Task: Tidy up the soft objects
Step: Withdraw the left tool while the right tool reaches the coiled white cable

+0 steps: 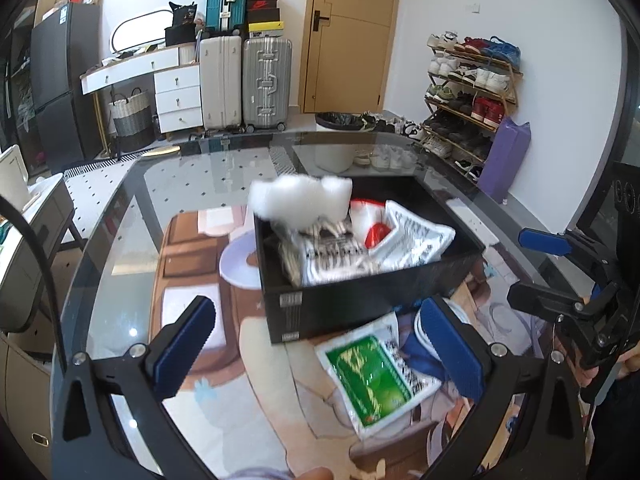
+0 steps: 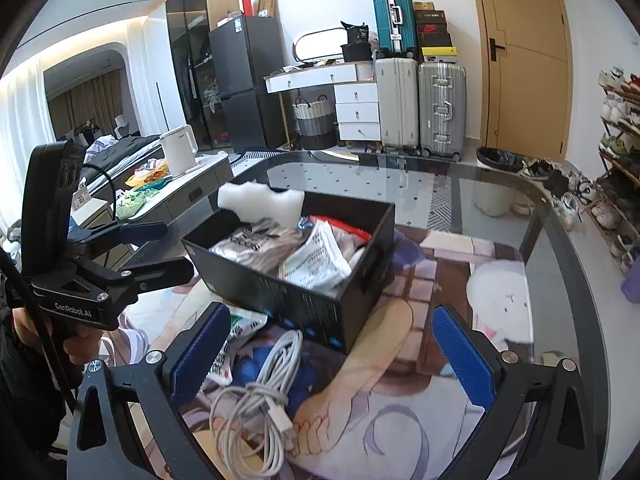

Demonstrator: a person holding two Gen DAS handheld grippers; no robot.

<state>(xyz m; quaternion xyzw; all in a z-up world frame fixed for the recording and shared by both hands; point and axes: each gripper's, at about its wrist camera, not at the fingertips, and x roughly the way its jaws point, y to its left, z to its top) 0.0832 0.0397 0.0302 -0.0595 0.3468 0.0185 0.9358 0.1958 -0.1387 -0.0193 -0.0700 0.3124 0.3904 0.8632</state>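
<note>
Left tongs (image 1: pixel 316 348) wide open, empty | right tongs (image 2: pixel 332 352) wide open, empty

Motion-blurred: white foam piece (image 1: pixel 301 199) at the far rim of the black box (image 1: pixel 340 304). Partly hidden behind the right gripper pad: green packet (image 1: pixel 370 380). Print on box packets (image 2: pixel 316 260) illegible.

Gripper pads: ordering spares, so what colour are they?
Blue pads, textured; the right wrist view shows them best.
</note>
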